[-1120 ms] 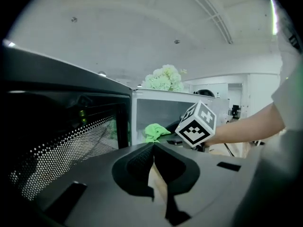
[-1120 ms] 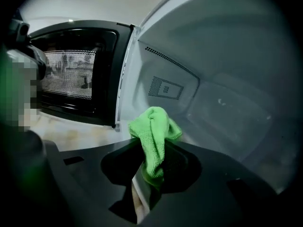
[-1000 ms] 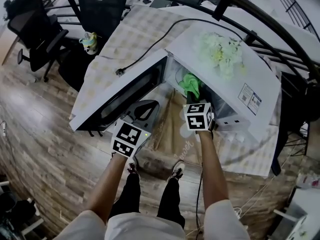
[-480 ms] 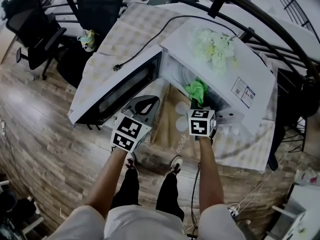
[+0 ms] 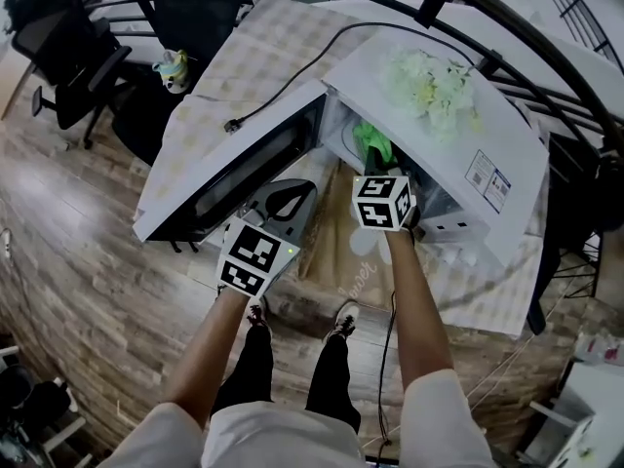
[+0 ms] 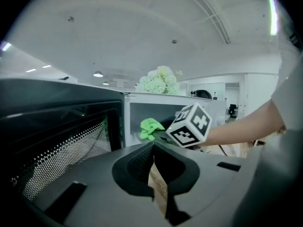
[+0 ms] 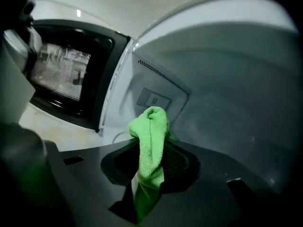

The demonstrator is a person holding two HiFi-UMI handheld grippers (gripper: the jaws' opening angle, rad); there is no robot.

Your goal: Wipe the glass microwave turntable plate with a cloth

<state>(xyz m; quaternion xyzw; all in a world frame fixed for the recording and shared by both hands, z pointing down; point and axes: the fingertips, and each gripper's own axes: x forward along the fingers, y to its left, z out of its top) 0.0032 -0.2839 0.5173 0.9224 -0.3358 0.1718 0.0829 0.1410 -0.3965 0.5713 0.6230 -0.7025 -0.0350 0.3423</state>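
My right gripper [image 5: 376, 169] reaches into the open white microwave [image 5: 487, 135], shut on a bright green cloth [image 5: 371, 142]. In the right gripper view the cloth [image 7: 151, 126] sticks up from between the jaws of that gripper [image 7: 150, 161] inside the pale cavity. A faint curved rim, probably the glass turntable plate [image 7: 115, 136], shows low at the cavity's left; the rest is hidden. My left gripper [image 5: 292, 195] hovers outside by the open door [image 5: 234, 178], shut and empty. The left gripper view looks past its closed tips [image 6: 153, 146] to the cloth [image 6: 150, 126].
White flowers [image 5: 429, 86] lie on the microwave's top. A black power cord [image 5: 292, 76] runs over the checked tablecloth [image 5: 244, 57]. A brown paper sheet [image 5: 341, 242] lies before the microwave. Office chairs [image 5: 68, 57] stand at the far left on the wooden floor.
The right gripper drew back a little with the cloth, then pushed it deeper into the cavity. The left gripper has hardly moved.
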